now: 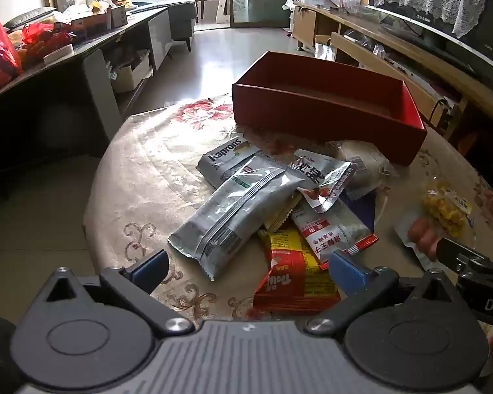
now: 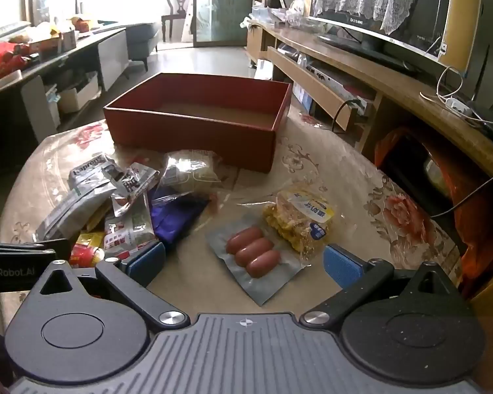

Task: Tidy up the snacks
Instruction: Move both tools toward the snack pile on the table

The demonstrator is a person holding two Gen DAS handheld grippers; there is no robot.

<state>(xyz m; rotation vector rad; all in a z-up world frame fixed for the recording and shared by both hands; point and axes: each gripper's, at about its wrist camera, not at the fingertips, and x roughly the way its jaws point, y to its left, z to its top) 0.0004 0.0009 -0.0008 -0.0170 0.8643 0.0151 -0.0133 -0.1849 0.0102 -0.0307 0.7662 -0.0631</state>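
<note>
Both grippers tilted down over the table, jaws wide apart, nothing held. Right gripper [image 2: 243,262] hangs over the sausage pack [image 2: 253,257]; corn pack [image 2: 299,220] touches it on the box side, so a closing pinch may snag both. Left gripper [image 1: 246,266] faces the overlapping snack heap [image 1: 263,203], nearer than the red box [image 2: 197,121]; slick foil could slide or drag neighbours. Box empty.
</note>
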